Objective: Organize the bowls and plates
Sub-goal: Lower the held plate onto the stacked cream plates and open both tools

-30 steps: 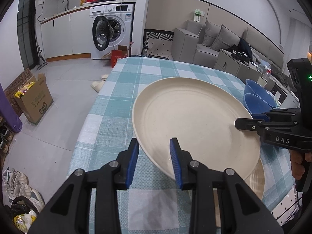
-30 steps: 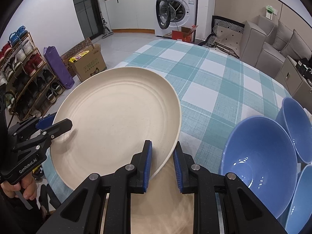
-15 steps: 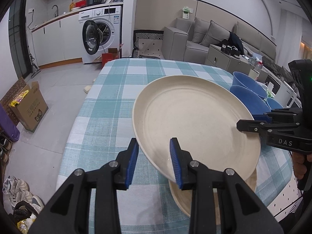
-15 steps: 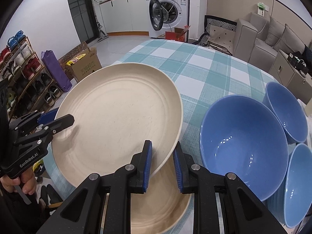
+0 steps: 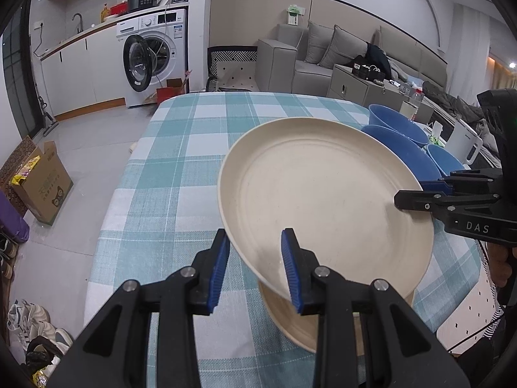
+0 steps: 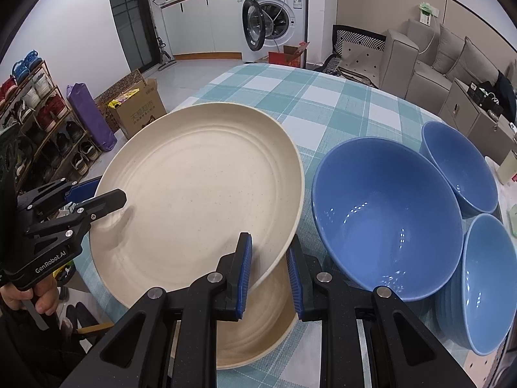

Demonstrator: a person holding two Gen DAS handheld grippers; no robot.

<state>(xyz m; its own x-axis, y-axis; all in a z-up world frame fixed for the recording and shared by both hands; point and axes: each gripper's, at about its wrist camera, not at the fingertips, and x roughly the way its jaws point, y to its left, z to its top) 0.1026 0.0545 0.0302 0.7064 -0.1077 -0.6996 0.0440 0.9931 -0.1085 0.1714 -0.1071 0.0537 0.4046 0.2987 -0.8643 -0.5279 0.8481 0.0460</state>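
While level, plate (image 6: 200,194) between fingers (image 6: 243,268).

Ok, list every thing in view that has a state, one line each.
Upper plate: lifted and tilted, gripped at opposite rims.
Lower plate: flat on the table, under the lifted one.
Left gripper: jaws shut on the upper plate's rim.
Right gripper: jaws shut on the upper plate's rim.
Three blue bowls: upright, empty, side by side.
Washing machine: door open.
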